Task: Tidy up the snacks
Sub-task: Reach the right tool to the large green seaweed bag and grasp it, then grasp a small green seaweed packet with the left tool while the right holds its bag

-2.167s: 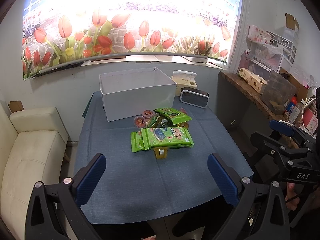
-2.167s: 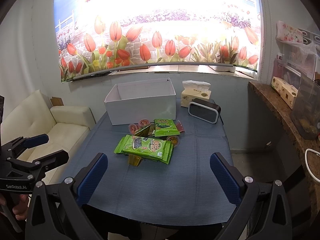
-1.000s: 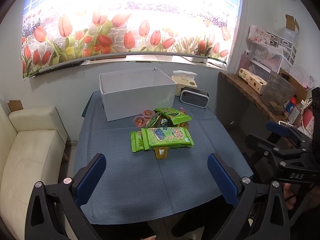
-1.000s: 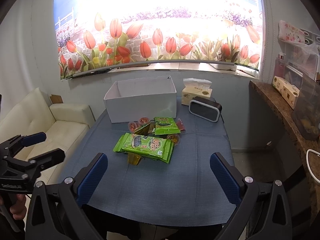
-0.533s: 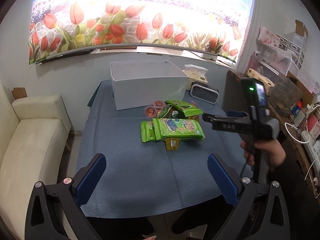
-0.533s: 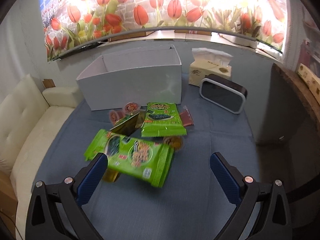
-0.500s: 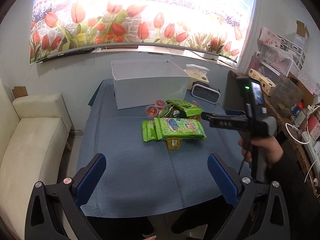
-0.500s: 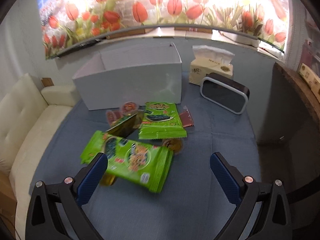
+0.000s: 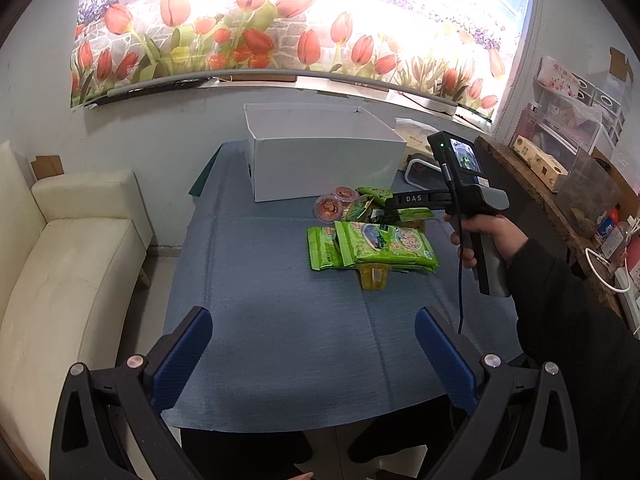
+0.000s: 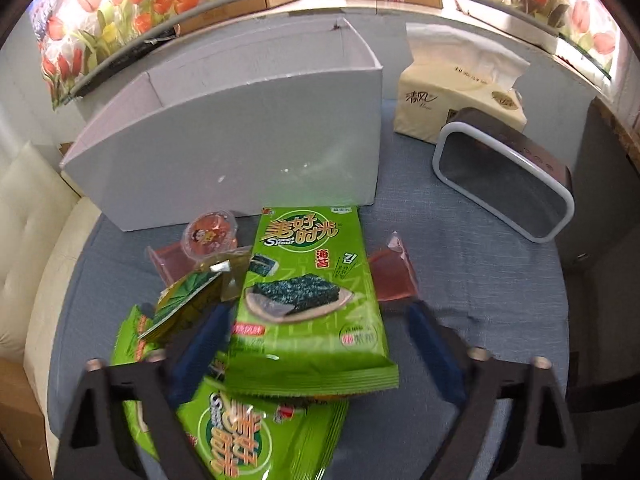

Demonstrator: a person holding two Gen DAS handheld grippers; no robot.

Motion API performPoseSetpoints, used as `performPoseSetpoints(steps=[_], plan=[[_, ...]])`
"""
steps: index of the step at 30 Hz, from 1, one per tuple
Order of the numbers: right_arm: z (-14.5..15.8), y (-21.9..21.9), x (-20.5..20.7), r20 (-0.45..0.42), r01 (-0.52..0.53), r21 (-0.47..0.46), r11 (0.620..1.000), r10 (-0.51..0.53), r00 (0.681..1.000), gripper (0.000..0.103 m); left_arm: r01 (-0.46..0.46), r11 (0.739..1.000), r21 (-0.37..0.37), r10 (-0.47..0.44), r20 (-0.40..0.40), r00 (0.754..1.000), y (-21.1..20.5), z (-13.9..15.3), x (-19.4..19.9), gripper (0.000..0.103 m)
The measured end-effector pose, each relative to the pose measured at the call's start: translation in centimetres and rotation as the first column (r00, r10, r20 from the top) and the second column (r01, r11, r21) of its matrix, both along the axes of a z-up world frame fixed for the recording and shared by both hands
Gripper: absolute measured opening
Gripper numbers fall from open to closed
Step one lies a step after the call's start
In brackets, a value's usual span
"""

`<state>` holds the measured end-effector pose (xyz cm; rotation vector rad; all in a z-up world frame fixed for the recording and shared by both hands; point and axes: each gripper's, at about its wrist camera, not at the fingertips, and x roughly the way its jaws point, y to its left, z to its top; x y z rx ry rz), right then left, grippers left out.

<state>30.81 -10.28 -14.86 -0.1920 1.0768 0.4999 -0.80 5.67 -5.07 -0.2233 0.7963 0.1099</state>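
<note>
**Right gripper over the snack pile, left gripper held back**

Right gripper (image 10: pixel 320 344): jaws spread wide, holding nothing. Its blue-padded fingers (image 10: pixel 434 350) straddle the near end of a flat, glossy green seaweed packet (image 10: pixel 310 300), one finger on each side; contact with the film cannot be confirmed. In the left wrist view the same tool (image 9: pixel 412 199) reaches in from the right, gripped by the person's right hand (image 9: pixel 486 236).

Left gripper (image 9: pixel 312 354): jaws spread wide, nothing between them, hovering above the near edge of the table (image 9: pixel 280 340), well apart from the snacks.

Snacks: the seaweed packet lies on top of the pile, just in front of the box. Nearer the camera is a stack of larger green packets (image 10: pixel 256 436), crinkled at the seams. To the left of the seaweed packet are a small folded green sachet (image 10: pixel 186 304) and a round, clear jelly cup (image 10: pixel 210 234) with a red printed lid. A pinkish translucent packet (image 10: pixel 394 274) protrudes from under the right edge. A yellow jelly cup (image 9: pixel 374 276) sits against the near edge of the stack.

Container: a rectangular white cardboard box (image 10: pixel 240 152), open-topped, smooth matte walls.

Surroundings: a woven blue tablecloth covers the table. Right of the box stand a soft cream tissue pack (image 10: pixel 460 108) and a dark rounded-rectangle device with a white rim (image 10: pixel 506 192).
</note>
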Motion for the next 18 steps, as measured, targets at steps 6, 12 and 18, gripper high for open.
performPoseSetpoints(steps=[6, 12, 18], plan=[[-1.1, 1.1, 0.2, -0.031, -0.037, -0.036, 0.999, 0.035, 0.999, 0.077, -0.005, 1.000, -0.009, 0.005, -0.007, 1.000, 0.4, -0.5, -0.1, 0.103], [1.6, -0.1, -1.0, 0.020, -0.071, -0.009, 0.997, 0.072, 0.997, 0.076, 0.006, 1.000, -0.019, -0.007, -0.009, 1.000, 0.4, -0.9, 0.7, 0.103], [4.7, -4.1, -3.6, 0.043, -0.068, 0.095, 0.993, 0.064, 0.997, 0.076, 0.177, 0.982, 0.064, -0.180, 0.034, 0.983, -1.1, -1.5, 3.3, 0.103]])
